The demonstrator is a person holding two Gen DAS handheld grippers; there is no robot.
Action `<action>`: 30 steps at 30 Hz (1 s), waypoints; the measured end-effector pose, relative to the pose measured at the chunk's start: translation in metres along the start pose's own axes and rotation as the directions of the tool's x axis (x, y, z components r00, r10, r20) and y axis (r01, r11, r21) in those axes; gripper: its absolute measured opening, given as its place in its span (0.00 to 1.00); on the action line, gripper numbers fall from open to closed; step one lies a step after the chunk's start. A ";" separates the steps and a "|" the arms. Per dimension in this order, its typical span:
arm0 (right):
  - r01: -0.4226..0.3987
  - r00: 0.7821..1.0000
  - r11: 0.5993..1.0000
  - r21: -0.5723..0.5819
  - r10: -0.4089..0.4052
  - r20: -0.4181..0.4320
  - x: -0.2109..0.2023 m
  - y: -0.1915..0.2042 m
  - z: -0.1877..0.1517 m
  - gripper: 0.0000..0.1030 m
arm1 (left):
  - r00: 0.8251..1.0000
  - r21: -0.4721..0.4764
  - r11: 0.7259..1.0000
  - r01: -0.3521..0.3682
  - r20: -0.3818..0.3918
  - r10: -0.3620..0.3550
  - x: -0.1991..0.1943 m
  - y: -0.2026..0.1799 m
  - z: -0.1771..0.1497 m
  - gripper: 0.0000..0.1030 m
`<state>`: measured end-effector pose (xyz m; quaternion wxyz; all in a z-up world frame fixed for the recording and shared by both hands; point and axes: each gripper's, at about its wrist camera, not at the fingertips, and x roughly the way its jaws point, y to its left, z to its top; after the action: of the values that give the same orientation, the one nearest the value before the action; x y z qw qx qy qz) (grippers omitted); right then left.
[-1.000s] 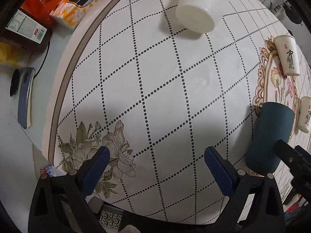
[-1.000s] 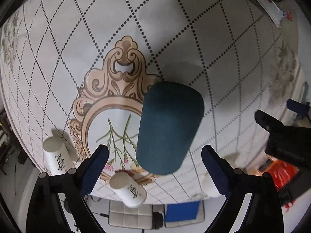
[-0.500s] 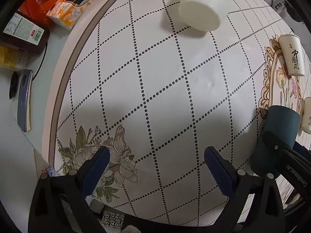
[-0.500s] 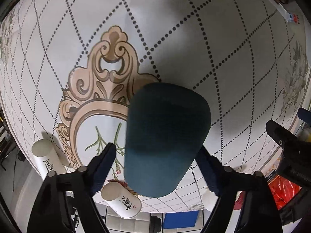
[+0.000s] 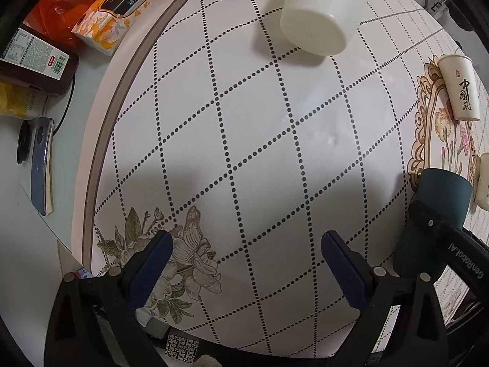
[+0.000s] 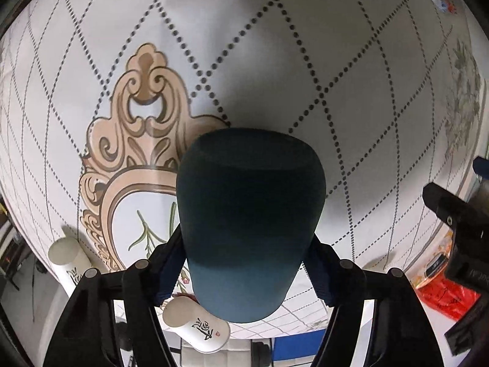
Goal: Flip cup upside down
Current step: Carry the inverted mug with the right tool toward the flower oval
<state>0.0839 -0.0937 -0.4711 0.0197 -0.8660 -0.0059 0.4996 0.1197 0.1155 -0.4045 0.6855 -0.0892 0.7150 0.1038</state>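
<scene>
A dark teal cup (image 6: 249,223) stands on the patterned tablecloth with its closed end up. My right gripper (image 6: 244,263) is shut on it, a blue pad pressing each side of its lower body. In the left wrist view the same teal cup (image 5: 440,195) is at the far right with the right gripper's black finger across it. My left gripper (image 5: 244,263) is open and empty, low over the flower print near the table's edge.
A large white cup (image 5: 318,15) stands upside down at the far side. Two paper cups with black lettering (image 5: 460,88) (image 6: 195,324) lie on their sides. A tissue pack (image 5: 122,9), a dark bottle (image 5: 33,61) and a phone (image 5: 38,165) lie off the cloth at left.
My right gripper moved forward around the teal cup and closed on its sides. The left gripper drifted slightly and stayed open.
</scene>
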 end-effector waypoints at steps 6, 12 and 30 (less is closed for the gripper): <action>-0.007 1.000 0.996 0.093 0.008 -0.007 -0.002 -0.014 -0.001 0.70 | 1.000 0.010 1.000 -0.011 0.008 0.011 -0.007 0.005 0.002 0.97; -0.044 0.999 0.975 0.217 0.045 0.002 -0.004 -0.027 -0.006 0.70 | 1.000 0.040 0.999 -0.021 0.024 0.020 -0.014 -0.001 0.008 0.97; -0.247 0.966 0.390 0.887 0.171 0.193 -0.011 -0.051 -0.053 0.70 | 0.997 0.126 0.991 -0.047 0.069 0.038 -0.039 -0.051 0.002 0.97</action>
<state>0.1253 -0.0446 -0.4332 0.4192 -0.6940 0.3717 0.4522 0.1367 0.0665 -0.3665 0.7107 -0.0264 0.6990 0.0753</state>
